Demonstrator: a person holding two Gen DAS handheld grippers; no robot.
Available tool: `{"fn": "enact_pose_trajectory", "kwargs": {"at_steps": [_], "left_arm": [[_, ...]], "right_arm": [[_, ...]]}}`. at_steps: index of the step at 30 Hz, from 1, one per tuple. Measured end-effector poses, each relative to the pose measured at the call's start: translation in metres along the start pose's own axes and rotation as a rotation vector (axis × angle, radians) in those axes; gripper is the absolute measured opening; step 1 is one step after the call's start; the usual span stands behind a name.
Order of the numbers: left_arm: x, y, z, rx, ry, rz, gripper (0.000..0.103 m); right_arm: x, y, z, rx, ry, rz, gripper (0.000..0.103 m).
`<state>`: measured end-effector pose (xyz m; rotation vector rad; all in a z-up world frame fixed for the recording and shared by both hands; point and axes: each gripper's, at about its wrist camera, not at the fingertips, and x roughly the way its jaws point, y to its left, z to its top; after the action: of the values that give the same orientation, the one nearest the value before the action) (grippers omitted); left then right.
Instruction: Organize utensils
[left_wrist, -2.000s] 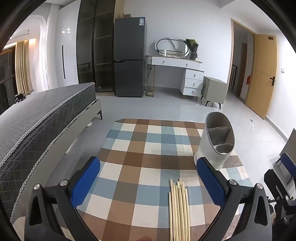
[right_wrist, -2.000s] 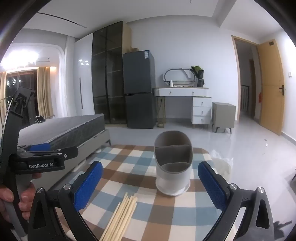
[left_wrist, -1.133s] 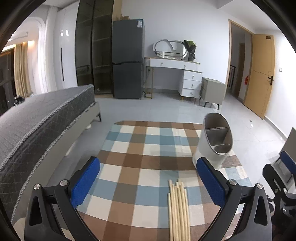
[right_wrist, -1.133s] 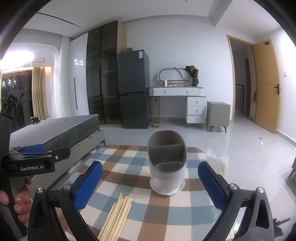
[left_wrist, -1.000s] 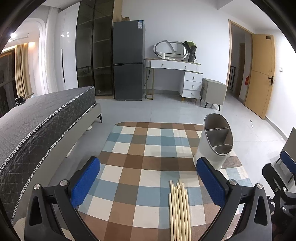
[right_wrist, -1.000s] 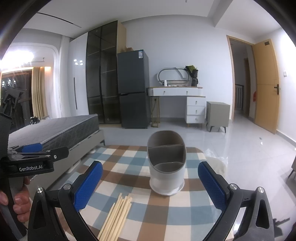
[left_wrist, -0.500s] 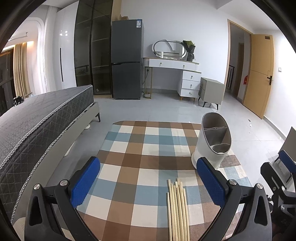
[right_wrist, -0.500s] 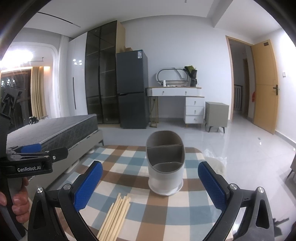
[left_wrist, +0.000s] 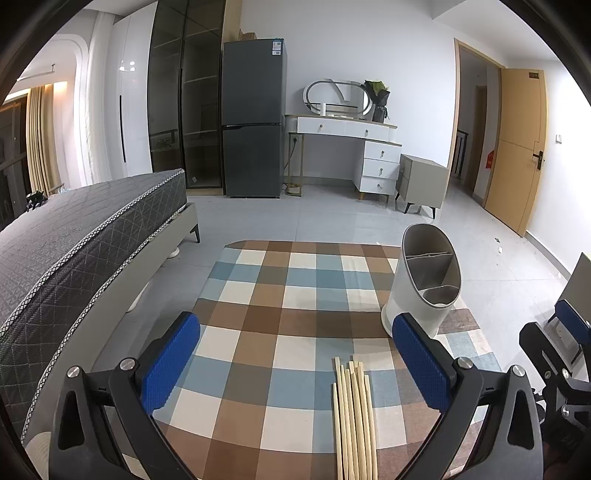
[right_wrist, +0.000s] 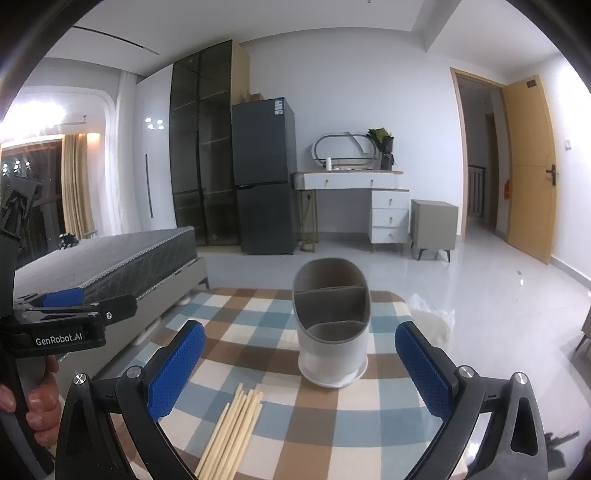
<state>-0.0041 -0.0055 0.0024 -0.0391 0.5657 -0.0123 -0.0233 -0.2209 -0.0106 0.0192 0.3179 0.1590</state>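
Observation:
Several pale wooden chopsticks (left_wrist: 354, 417) lie side by side on a checked cloth (left_wrist: 295, 302); in the right wrist view the chopsticks (right_wrist: 232, 432) sit near the front left. A white utensil holder (left_wrist: 424, 284) with grey inner compartments stands upright at the cloth's right side, and this holder (right_wrist: 332, 325) is empty. My left gripper (left_wrist: 295, 362) hovers open above the cloth, the chopsticks just inside its right finger. My right gripper (right_wrist: 299, 363) is open too, in front of the holder, nothing between its fingers.
A grey bed (left_wrist: 74, 236) runs along the left of the table. A dark fridge (left_wrist: 253, 118), a white dresser (left_wrist: 354, 147) and a small cabinet (left_wrist: 421, 182) stand at the far wall. A hand (right_wrist: 37, 398) holds the left gripper's handle.
Both views have drifted only slightly; the holder and chopsticks lie where they were. Both grippers stay open.

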Motion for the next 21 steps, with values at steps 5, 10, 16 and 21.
{"fn": "enact_pose_trajectory", "kwargs": {"at_steps": [5,10,16,21], "left_arm": [[-0.0013,0.0003,-0.0004,0.000,-0.001,-0.001,0.101],[-0.0016,0.0003,0.0002,-0.001,-0.002,-0.001,0.101],[0.0001,-0.0011,0.0028,-0.002,0.002,-0.002,0.101],[-0.0001,0.0031,-0.0010,-0.003,0.013,0.000,0.101]], "right_arm": [[-0.0009,-0.0015,0.0011,0.013,-0.003,0.005,0.103],[0.0010,-0.0052,0.0015,0.032,0.008,0.009,0.103],[0.0015,-0.0039,0.0005,0.022,0.002,0.008,0.103],[0.0037,-0.0015,-0.0005,0.015,0.016,0.000,0.103]]}}
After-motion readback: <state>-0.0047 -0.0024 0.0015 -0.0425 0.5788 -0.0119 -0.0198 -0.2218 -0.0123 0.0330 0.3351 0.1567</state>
